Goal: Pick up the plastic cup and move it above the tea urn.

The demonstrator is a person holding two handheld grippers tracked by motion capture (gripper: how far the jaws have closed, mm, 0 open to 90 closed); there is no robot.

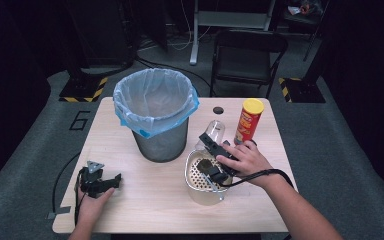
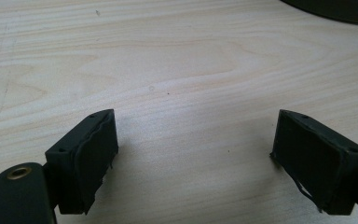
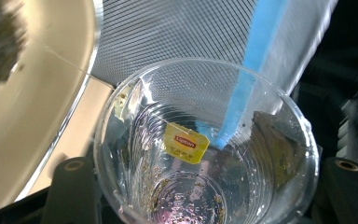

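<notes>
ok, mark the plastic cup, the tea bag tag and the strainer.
plastic cup (image 3: pixel 205 140): right gripper view, clear inner wall.
tea bag tag (image 3: pixel 185 142): right gripper view, yellow label face.
strainer (image 1: pixel 196 175): high view, perforated inside.

Clear glossy plastic cup (image 3: pixel 205 149), pale matt wood-grain table (image 2: pixel 177 56), perforated metal strainer (image 1: pixel 200 175), mesh bin (image 1: pixel 162 142).
</notes>
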